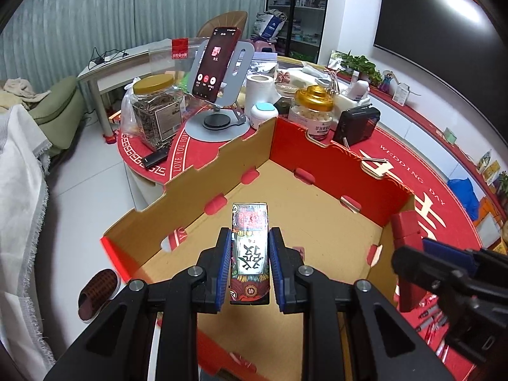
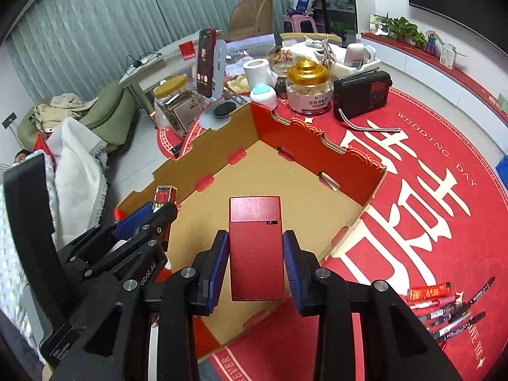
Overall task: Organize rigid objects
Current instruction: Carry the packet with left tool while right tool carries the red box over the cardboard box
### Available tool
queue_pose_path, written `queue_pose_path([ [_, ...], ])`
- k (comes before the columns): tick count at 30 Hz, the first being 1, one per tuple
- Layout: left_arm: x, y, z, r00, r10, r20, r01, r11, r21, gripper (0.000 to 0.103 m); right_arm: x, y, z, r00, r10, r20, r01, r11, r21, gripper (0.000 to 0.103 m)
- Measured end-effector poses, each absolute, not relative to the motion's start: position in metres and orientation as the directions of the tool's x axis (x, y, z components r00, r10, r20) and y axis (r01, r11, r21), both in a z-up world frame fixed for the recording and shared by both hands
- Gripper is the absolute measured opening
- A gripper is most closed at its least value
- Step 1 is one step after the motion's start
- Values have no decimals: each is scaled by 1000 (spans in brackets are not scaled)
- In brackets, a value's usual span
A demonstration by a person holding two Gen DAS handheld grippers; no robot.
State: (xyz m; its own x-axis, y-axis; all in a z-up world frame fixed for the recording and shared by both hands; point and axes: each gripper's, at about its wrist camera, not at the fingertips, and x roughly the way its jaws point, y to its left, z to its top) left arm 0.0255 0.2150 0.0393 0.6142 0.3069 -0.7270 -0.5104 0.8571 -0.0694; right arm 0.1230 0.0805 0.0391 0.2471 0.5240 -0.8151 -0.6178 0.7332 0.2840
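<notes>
My left gripper [image 1: 250, 238] is shut on a patterned card box [image 1: 250, 247] with a black character on white, held above the floor of an open red-and-brown cardboard box [image 1: 317, 203]. My right gripper [image 2: 255, 243] is shut on a plain red box [image 2: 255, 247], also held over the cardboard box [image 2: 304, 187]. The right gripper shows at the right edge of the left wrist view [image 1: 444, 263], with the red box [image 1: 406, 238] in it. The left gripper [image 2: 149, 216] and the top of its card box [image 2: 164, 194] show at the left of the right wrist view.
The cardboard box sits on a round red table [image 2: 428, 171]. Behind it stand a phone on a stand [image 1: 216, 66], a seed jar [image 1: 157, 108], a gold-lidded jar [image 2: 307, 90], a paper roll [image 2: 257, 71] and a black radio [image 2: 362, 93]. Several pens [image 2: 444, 308] lie at the front right.
</notes>
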Motion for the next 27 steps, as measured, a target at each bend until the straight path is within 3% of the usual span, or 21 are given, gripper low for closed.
queue_pose_path([
  [27,74,237,18,571,311,-760,-522,852,-44,25,158,105,6,230,450,-863,-583,774,248,36],
])
